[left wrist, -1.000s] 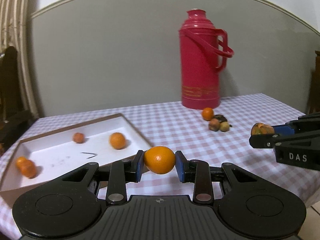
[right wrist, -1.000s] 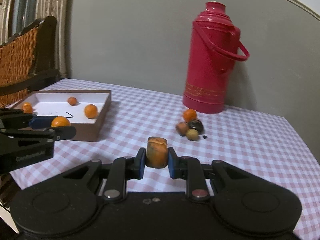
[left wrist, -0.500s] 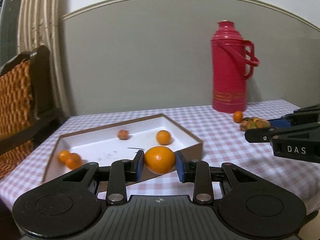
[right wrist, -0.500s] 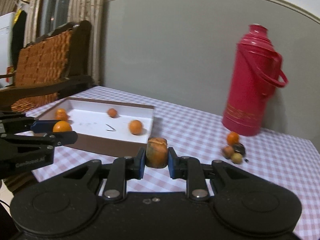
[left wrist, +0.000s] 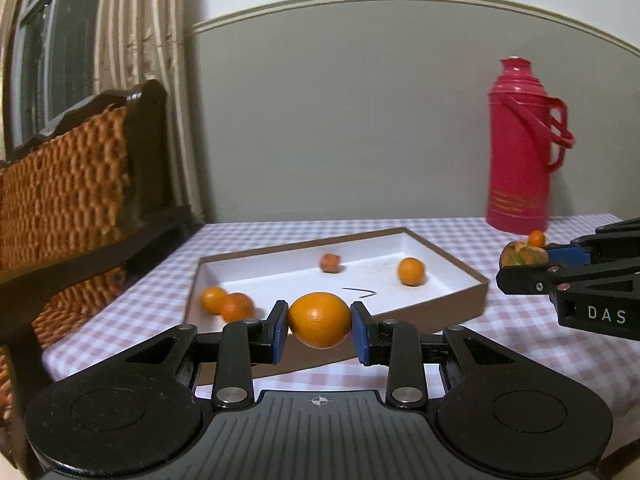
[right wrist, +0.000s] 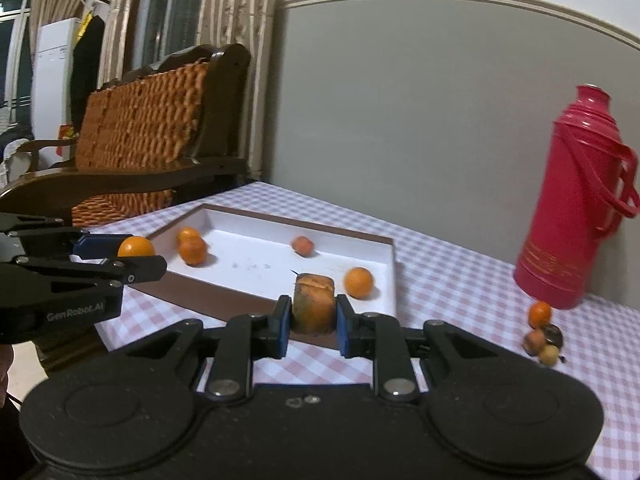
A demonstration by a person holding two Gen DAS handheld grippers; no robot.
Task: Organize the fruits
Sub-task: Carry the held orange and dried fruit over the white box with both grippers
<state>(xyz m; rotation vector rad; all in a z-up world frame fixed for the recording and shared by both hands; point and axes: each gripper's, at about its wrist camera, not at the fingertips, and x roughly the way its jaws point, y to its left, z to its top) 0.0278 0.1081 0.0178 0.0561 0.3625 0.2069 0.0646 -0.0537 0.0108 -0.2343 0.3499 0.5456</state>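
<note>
left gripper [left wrist: 319, 326] clamped on a round orange [left wrist: 319, 320], blue pads touching both sides, held in the air at the near edge of the box [left wrist: 460, 268]. right gripper [right wrist: 310, 322] clamped on a brownish-orange blocky fruit [right wrist: 313, 303], flat-topped with dark patches, held up in front of the box's near wall. in the left wrist view that same fruit shows mottled green and orange at the right gripper's tip, right of the box.

box is shallow, brown outside, white inside, lying on the pink-white checked tablecloth [left wrist: 520, 336]. 4 fruits inside: 2 oranges touching each other [left wrist: 227, 303] at the left end, 1 small reddish fruit [left wrist: 330, 262] near the far wall, 1 orange [left wrist: 411, 271] toward the right end. thin dark curved mark on the box floor, can't tell what it is.

red thermos [right wrist: 576, 216] upright on the table, well apart from the box. small fruit pile [right wrist: 542, 332] at its base: 1 orange, 1 reddish, 1 yellowish and a dark one, bunched together, blurry.

wicker-back wooden chair [right wrist: 144, 136] left of the table, striped curtain [left wrist: 132, 24] behind it.
</note>
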